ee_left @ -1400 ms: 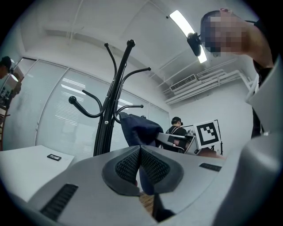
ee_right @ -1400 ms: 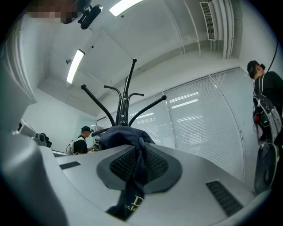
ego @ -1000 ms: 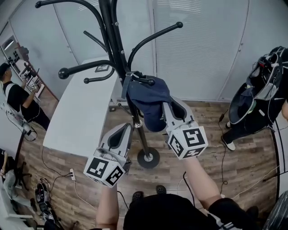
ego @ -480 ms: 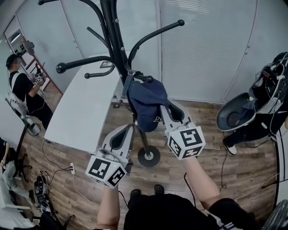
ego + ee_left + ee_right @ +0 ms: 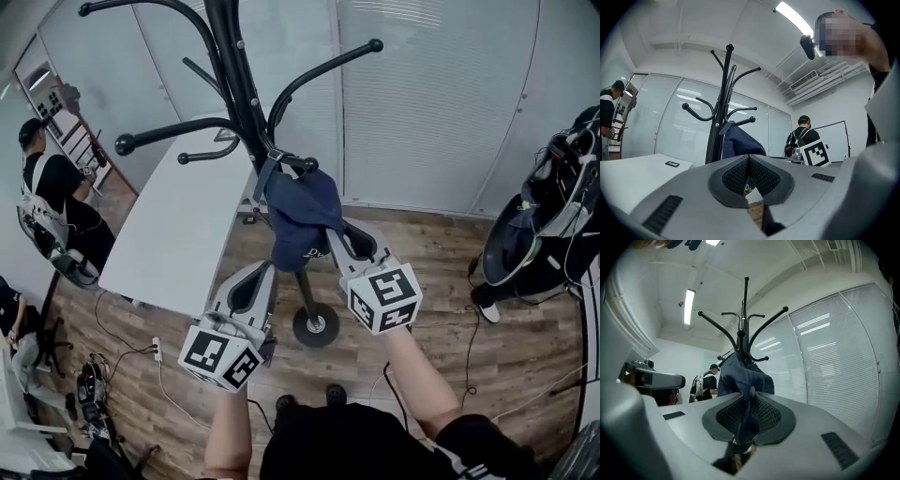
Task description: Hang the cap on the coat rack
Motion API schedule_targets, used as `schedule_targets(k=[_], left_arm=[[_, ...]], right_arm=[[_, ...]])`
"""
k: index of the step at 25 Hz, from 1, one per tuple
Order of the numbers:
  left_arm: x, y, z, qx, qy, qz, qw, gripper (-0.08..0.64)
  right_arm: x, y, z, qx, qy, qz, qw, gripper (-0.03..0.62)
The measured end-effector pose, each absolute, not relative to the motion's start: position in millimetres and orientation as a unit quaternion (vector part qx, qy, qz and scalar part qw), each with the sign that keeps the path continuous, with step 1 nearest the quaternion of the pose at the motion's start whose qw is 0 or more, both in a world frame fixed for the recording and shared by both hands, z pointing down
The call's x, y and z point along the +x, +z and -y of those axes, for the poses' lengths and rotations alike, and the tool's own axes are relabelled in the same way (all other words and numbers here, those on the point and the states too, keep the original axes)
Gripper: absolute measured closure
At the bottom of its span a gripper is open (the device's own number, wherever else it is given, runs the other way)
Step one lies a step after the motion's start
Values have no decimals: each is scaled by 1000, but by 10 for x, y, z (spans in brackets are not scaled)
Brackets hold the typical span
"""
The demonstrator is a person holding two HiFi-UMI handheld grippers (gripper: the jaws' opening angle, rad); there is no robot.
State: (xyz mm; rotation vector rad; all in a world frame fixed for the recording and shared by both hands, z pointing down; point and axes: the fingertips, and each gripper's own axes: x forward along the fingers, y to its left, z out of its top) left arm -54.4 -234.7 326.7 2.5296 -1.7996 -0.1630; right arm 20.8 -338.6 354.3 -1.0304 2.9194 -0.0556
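Our right gripper (image 5: 749, 414) is clamped on a fold of the dark blue cap (image 5: 300, 208), with the cloth pinched between its ribbed pads. The fold's lower end drops out of sight beneath the jaws. The cap drapes from a short peg (image 5: 307, 166) of the black coat rack (image 5: 236, 84), close to the pole. We cannot tell how it catches there, since the cloth covers that spot and hides the pole's middle too. Our left gripper (image 5: 748, 164) is apart from the cap, jaws pressed together with nothing between them. The rack's top is cut off in the head view. Pale lettering on the cap is too small to read.
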Motion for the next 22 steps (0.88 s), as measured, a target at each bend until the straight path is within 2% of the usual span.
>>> schedule_targets(k=[11,22], left_arm=[[-664,3370,2211,815,-57,576,31,545],[-939,3365,1974,828,-45,556,49,545]], right_arm=[[247,3565,3319,-346,-2,-938,16,520],[153,3512,2997,-349,39,-936,10,471]])
